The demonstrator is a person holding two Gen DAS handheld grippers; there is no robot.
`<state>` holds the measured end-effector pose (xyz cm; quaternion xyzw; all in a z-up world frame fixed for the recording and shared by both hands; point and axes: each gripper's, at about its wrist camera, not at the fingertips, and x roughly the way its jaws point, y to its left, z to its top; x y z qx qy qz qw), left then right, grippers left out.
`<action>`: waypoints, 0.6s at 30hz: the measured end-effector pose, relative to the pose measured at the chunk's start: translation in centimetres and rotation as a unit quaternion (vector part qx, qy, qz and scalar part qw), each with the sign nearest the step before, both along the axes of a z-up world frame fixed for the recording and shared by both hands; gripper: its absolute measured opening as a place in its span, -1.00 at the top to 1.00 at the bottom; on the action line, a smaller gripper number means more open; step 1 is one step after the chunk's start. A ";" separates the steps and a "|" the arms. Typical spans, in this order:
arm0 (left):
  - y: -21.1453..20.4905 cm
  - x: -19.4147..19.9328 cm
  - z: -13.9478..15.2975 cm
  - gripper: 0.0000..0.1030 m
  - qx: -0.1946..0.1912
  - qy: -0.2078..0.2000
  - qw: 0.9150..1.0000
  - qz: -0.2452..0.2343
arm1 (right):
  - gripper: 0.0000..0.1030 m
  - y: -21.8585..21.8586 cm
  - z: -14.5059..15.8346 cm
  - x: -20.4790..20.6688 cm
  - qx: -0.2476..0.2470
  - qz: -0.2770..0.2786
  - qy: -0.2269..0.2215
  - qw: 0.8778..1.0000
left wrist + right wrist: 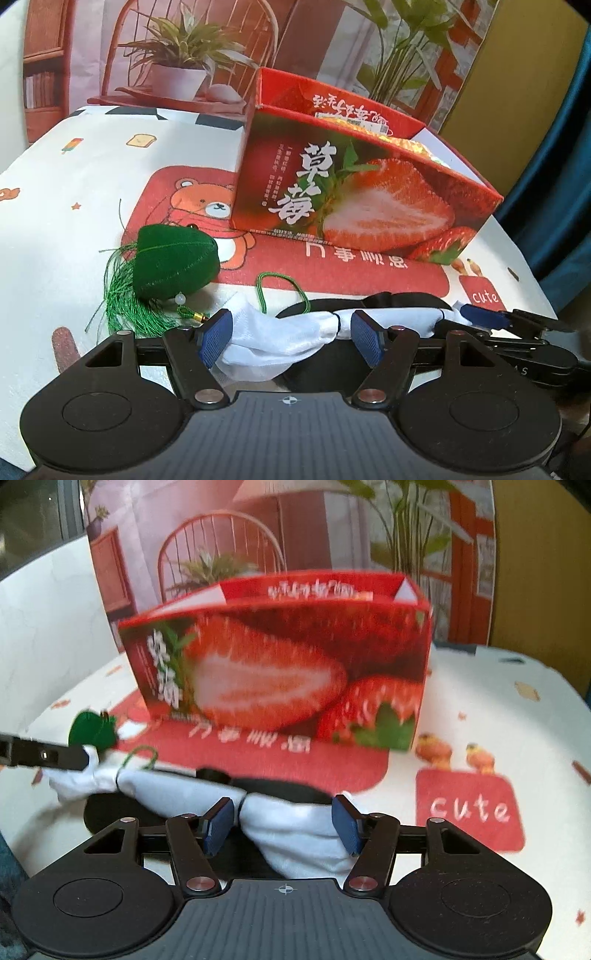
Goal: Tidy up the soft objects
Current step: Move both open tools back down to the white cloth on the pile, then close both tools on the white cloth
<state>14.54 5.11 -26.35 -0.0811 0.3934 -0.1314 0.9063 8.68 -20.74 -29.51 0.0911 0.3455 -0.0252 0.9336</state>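
A white cloth (273,338) tied off in sections, with a black part under it, stretches between my two grippers just above the table. My left gripper (291,339) has its jaws around the cloth's left end. My right gripper (284,825) has its jaws around the cloth's right end (295,834); it also shows at the right of the left wrist view (491,317). A green stuffed zongzi charm (173,264) with tassel and cord loop lies left of the cloth. The open red strawberry box (354,199) stands behind; it also shows in the right wrist view (280,672).
The table wears a white cartoon cloth (74,206) with a red bear panel and a "cute" patch (469,808). A printed backdrop of chair and plants (184,66) stands behind the box. The table edge falls away at right, by a blue curtain (569,184).
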 end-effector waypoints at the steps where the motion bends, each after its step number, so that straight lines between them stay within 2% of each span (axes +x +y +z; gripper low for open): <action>1: 0.0 0.0 -0.2 -0.41 0.002 0.002 1.000 0.001 | -0.09 0.1 -0.1 0.0 -0.003 0.001 -0.002 1.000; 9: -0.1 0.1 -1.7 -0.37 0.001 0.025 1.000 -0.002 | -0.10 0.1 0.1 -0.1 -0.005 0.004 0.000 1.000; 18: 0.1 0.2 -2.1 -0.31 -0.002 0.031 1.000 0.001 | -0.16 -0.2 0.7 -0.7 -0.029 -0.006 -0.001 1.000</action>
